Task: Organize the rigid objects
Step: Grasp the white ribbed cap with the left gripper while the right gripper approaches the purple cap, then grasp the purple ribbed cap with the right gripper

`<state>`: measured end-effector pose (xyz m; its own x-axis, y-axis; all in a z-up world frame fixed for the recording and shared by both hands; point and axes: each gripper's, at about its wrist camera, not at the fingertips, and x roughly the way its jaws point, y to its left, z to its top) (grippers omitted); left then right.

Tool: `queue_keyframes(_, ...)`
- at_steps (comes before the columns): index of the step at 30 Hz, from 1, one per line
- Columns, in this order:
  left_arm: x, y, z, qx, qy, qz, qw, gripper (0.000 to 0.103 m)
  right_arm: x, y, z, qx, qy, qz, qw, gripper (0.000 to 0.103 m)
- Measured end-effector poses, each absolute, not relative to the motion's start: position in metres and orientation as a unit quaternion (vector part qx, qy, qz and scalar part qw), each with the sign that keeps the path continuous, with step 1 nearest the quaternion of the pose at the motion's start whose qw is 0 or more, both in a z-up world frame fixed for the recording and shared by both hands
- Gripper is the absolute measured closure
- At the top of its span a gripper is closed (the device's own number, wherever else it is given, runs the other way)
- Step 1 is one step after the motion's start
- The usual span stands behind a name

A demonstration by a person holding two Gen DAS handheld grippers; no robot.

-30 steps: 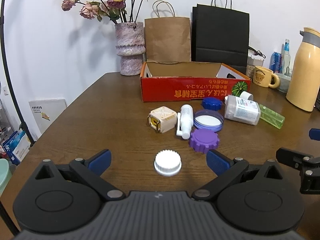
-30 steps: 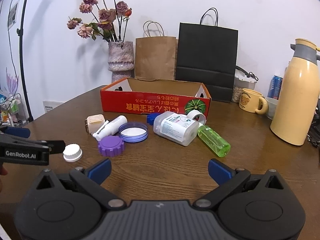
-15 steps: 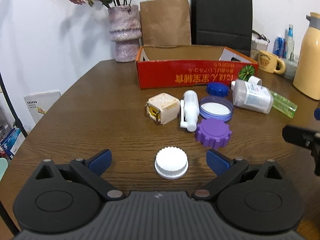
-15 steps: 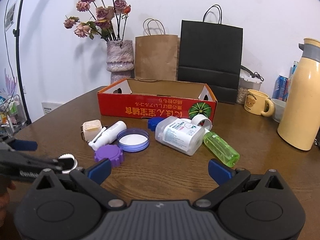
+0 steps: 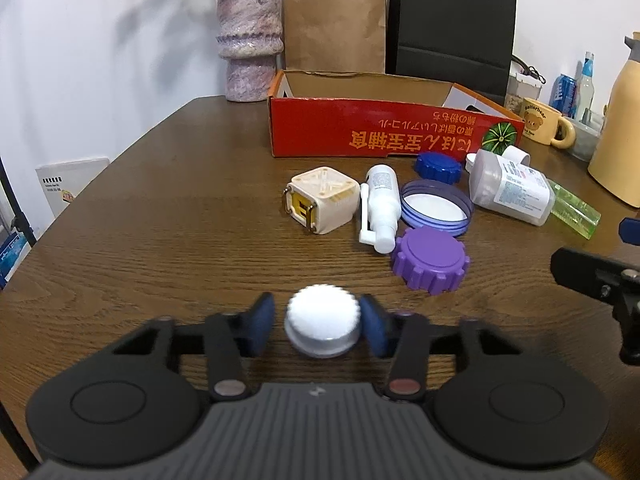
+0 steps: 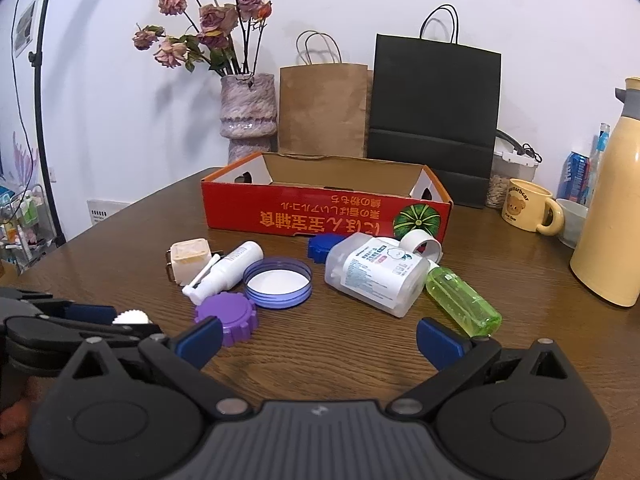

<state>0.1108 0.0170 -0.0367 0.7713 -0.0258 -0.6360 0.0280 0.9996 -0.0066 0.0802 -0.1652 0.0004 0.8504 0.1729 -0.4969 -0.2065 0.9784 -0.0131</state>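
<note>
A white ridged cap (image 5: 322, 322) lies on the brown table between the blue pads of my left gripper (image 5: 318, 328). Its jaws are closing and look blurred, with the pads in against the cap's sides. From the right wrist view the same cap (image 6: 130, 315) shows only as a sliver inside the left gripper (image 6: 120, 320). My right gripper (image 6: 320, 340) stands open over bare wood, just in front of the purple cap (image 6: 226, 316). Further back lie a cream cube (image 5: 322, 200), a white spray bottle (image 5: 380, 206), a blue-rimmed lid (image 5: 436, 208) and a red cardboard box (image 5: 384, 136).
A clear pill bottle (image 6: 376, 276), a green bottle (image 6: 460, 300), a dark blue cap (image 5: 438, 166) and a tape roll (image 6: 422, 246) lie right of the lid. A vase (image 6: 248, 116), paper bags, a mug (image 6: 528, 212) and a yellow flask (image 6: 612, 220) line the back and right.
The left gripper has moved forward and down over the white cap, and its jaws have swung in from wide open to the cap's sides. The right gripper has drifted slightly and stayed open.
</note>
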Motion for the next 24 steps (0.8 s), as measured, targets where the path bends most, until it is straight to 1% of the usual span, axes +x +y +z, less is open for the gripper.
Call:
queue_keyframes(11, 0.107, 0.021, -0.03, 0.004, 0.316, -0.014, 0.949, 0.062, 0.088, -0.15, -0.004, -0.047, 0.264, 0.114, 0.957, 0.0)
queue_keyframes(24, 0.114, 0.05, -0.023, 0.012, 0.292, 0.022, 0.956, 0.062, 0.116, -0.121, -0.015, -0.072, 0.271, 0.144, 0.949, 0.0)
